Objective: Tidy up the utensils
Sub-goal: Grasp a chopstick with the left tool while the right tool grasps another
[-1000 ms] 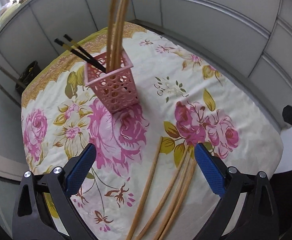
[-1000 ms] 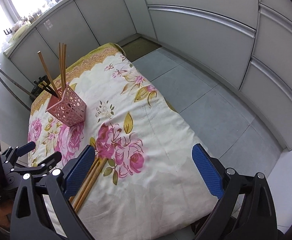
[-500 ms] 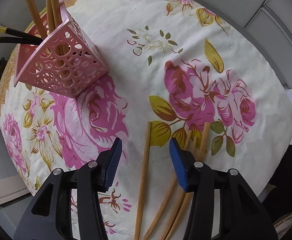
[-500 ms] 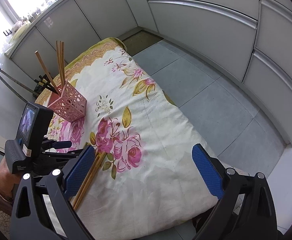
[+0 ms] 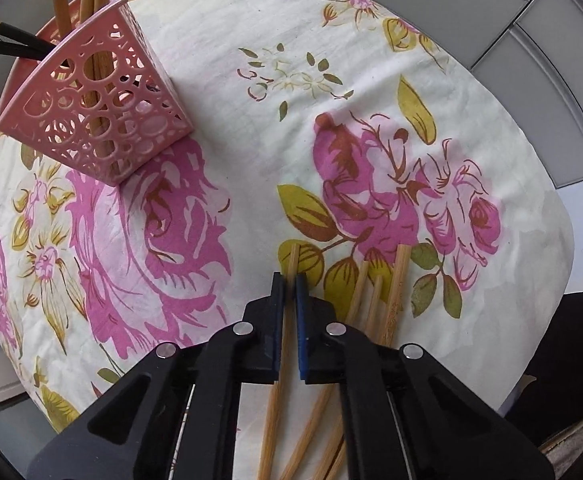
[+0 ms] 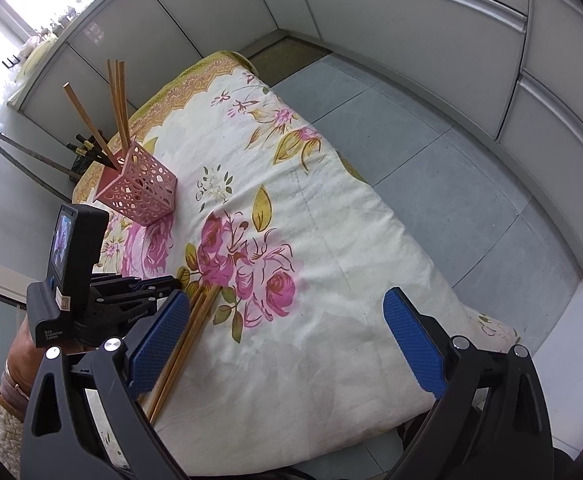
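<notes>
My left gripper point(image 5: 290, 280) is shut on a single bamboo chopstick point(image 5: 291, 258) that lies on the floral tablecloth point(image 5: 251, 112). Several more loose bamboo chopsticks point(image 5: 375, 300) lie just to its right. A pink perforated holder point(image 5: 103, 120) stands at the upper left with bamboo and black chopsticks in it. In the right wrist view the left gripper point(image 6: 171, 282) sits low at the loose chopsticks point(image 6: 195, 320), with the holder point(image 6: 139, 194) behind it. My right gripper point(image 6: 287, 344) is open and empty above the table's near end.
The tablecloth point(image 6: 351, 280) drops off at the near and right edges to a grey tiled floor point(image 6: 431, 160). White cabinet panels point(image 6: 371, 12) ring the room. A long-handled tool point(image 6: 23, 152) leans at the far left.
My left gripper has come down towards the table and closed from wide open onto one bamboo chopstick. The right gripper has stayed open and almost still.
</notes>
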Available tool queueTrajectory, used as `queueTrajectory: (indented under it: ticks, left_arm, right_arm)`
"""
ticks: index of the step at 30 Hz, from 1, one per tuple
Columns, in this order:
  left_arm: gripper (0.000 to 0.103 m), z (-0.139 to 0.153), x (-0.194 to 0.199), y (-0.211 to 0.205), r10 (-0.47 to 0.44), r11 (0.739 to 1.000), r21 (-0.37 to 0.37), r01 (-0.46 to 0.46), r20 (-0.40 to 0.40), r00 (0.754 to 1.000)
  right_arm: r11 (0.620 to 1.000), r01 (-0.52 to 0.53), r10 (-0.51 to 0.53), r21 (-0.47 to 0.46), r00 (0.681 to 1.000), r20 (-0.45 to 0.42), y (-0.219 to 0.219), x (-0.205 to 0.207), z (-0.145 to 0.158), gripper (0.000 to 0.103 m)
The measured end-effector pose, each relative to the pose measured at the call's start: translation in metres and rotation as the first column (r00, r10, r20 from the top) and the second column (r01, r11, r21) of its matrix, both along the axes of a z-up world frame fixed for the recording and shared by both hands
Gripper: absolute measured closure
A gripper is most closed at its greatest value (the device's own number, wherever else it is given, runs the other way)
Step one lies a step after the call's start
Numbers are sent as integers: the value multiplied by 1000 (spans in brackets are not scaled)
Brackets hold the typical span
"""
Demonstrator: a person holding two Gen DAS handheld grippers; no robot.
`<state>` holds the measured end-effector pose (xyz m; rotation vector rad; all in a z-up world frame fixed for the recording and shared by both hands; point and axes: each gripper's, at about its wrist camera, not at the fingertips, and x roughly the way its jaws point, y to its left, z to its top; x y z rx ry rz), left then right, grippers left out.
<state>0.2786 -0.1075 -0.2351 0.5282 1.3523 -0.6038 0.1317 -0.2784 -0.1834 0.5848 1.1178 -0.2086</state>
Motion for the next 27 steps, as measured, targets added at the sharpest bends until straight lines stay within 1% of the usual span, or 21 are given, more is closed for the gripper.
queueTrajectory:
  ticks: [3,4,6,8,9,11,12,14,15,16,17,19,24,27]
  left_arm:
    - [99,5,-8,11,61,998,-31,-59,54,997]
    - [99,10,-12,17,81,995,-60,-77,68,994]
    - [99,27,-21,30,114,987,-123,-102,97,989]
    - [99,50,-32,43,144,974,-193,-118,129,981]
    - [99,62,-39,48,161,966,-225,-125,149,976]
    - [99,87,-53,61,194,944,-302,-133,181,964]
    - [99,96,-58,73,210,935,-327,-137,201,957]
    - [99,111,-67,87,235,924,-356,-141,238,942]
    - [99,115,-71,92,245,920,-366,-142,253,936]
    - [99,120,-71,86,253,916,-375,-142,265,930]
    - [99,127,-69,87,258,912,-385,-140,276,926]
    - [99,137,-74,90,269,904,-404,-137,291,918]
    - [99,142,-77,98,276,898,-421,-130,306,911]
    - [99,149,-80,103,294,891,-433,-137,321,901]
  right_arm:
    - [1000,-15,16,3,1000,-15,9,6,-3,8]
    - [1000,-25,26,8,999,-24,13,10,-4,9]
    - [998,-46,48,40,998,-50,20,17,-9,12]
    - [996,-68,73,60,994,-85,31,25,-15,29]
    - [995,-77,84,62,991,-103,37,29,-19,34]
    - [992,-98,109,75,983,-149,50,38,-29,55]
    - [991,-102,115,82,978,-175,56,43,-35,59]
    - [991,-100,118,87,967,-226,66,49,-47,70]
    - [992,-86,106,91,964,-243,70,52,-52,71]
    - [993,-73,95,94,962,-256,73,54,-56,72]
    - [994,-60,82,90,960,-267,76,56,-59,72]
    - [997,-44,61,65,957,-284,82,60,-62,72]
    - [999,-5,16,37,951,-309,97,72,-71,72]
    - [1000,6,-3,9,943,-334,108,80,-80,72]
